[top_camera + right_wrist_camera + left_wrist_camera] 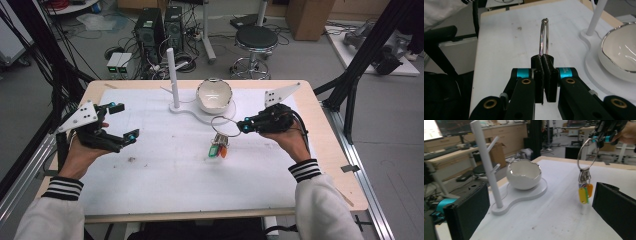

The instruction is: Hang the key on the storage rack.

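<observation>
Left gripper (pixel 120 122) near table's (pixel 165 195) left side, jaws spread wide, empty. Right gripper (pixel 242 125) clenched on key ring (pixel 222 122), lifted; keys and tags (pixel 585 191) dangle above table. Beyond: white bowl (pixel 214 95) beside upright peg stand (pixel 172 75).

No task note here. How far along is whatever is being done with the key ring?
Done: the right gripper is shut on the key ring and has it off the table, tags dangling. In hand: holding it near the stand. Left, probably: hanging it on a peg or dropping it in the bowl. The left gripper is open.
</observation>
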The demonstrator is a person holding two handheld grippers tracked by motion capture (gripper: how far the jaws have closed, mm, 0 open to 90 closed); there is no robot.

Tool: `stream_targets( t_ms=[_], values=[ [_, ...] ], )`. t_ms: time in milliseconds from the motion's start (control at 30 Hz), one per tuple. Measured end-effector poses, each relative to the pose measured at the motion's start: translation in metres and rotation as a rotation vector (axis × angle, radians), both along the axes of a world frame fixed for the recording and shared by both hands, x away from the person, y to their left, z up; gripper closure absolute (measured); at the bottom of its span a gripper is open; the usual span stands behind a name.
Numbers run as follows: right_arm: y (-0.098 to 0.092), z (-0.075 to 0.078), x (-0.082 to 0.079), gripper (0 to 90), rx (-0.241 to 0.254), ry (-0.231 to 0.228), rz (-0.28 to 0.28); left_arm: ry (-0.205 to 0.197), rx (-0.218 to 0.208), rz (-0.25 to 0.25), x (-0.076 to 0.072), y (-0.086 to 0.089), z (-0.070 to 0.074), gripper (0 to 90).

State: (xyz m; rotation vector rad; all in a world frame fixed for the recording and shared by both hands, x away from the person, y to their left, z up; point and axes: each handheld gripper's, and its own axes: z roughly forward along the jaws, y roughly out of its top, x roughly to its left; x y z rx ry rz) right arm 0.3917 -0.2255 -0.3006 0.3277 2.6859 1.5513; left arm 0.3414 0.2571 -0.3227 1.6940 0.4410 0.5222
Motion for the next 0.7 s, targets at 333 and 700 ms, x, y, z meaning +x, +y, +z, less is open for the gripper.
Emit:
stream_targets(
  t_ms=[333, 700],
  values=[
    [0.011, -0.002, 0.001, 88.9, 0.085, -0.01, 0.066, 0.031, 0.063, -0.14, 0.022, -0.046, 0.018, 1.7],
    [0.019, -0.004, 0.002, 88.9, 0.107, -0.008, 0.104, 0.068, 0.112, -0.241, 0.035, -0.092, 0.021, 1.7]
  ],
)
